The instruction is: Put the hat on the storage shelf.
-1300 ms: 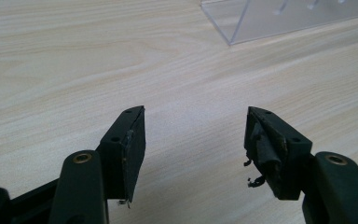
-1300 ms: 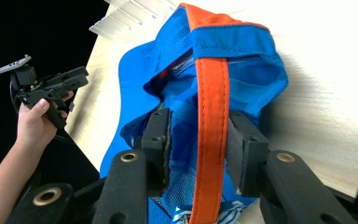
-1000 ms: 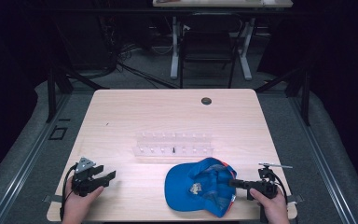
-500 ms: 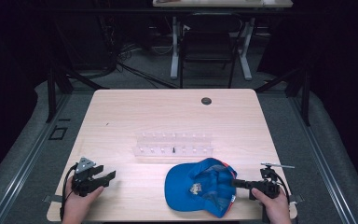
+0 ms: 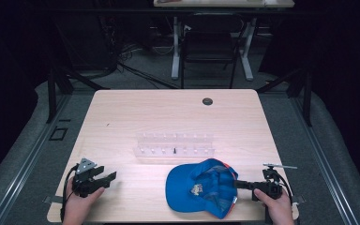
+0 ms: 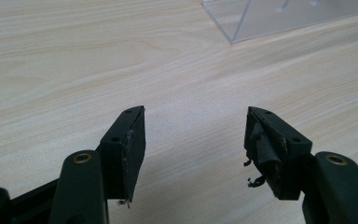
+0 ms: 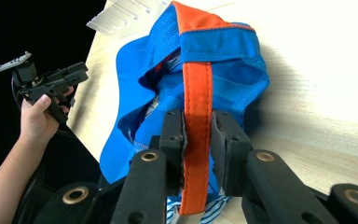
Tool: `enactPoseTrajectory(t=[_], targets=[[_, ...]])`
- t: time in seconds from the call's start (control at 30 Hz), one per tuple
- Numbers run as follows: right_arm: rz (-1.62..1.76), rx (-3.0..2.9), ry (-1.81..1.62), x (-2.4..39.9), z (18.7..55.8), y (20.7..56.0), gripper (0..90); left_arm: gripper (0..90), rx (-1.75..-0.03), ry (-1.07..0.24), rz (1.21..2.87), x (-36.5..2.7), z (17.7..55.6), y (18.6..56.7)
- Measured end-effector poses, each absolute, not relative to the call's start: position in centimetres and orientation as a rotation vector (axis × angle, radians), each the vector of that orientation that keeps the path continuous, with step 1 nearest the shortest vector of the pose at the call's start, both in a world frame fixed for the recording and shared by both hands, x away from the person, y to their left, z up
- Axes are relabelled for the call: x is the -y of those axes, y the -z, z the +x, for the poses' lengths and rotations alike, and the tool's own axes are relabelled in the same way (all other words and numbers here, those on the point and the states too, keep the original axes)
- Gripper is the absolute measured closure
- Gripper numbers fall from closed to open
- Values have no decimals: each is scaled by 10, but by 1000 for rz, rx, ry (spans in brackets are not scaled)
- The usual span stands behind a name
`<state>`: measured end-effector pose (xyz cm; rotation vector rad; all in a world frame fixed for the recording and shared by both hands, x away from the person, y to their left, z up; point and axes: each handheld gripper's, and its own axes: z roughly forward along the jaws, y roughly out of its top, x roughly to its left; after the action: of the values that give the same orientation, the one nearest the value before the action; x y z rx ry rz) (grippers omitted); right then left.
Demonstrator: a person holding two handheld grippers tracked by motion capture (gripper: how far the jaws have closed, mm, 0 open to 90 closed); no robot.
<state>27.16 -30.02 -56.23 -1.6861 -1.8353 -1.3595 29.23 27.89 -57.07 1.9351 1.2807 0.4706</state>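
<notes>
Cap gripped, nothing placed yet.
Right tool [image 7: 198,135] clamps the blue cap's [image 5: 201,187] orange strap [image 7: 197,112], near right on desk [image 5: 168,117]; left tool [image 6: 196,135] spread apart, empty, near left.

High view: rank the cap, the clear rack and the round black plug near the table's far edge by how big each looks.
Largest to smallest:
1. Cap, held by the right tongs.
2. Clear rack, about as wide as the cap but much narrower; it lies farther from the camera, so this order is unsure.
3. Black plug, clearly smallest.

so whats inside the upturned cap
Blue lining and a small pale tag show inside the cap. An orange strap crosses its rim, clamped by the right hand-held gripper. The table beneath the cap is covered.
</notes>
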Motion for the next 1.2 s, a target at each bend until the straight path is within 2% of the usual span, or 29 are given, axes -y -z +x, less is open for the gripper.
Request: enactPoseTrajectory(t=[0.5,1.2], targets=[[-1712,1905,1293,298,274,549,781,390,-1279,-474,1941,-278,292,571],[-1708,2089,1092,283,292,499,785,390,-1276,-475,1945,-277,292,571]])
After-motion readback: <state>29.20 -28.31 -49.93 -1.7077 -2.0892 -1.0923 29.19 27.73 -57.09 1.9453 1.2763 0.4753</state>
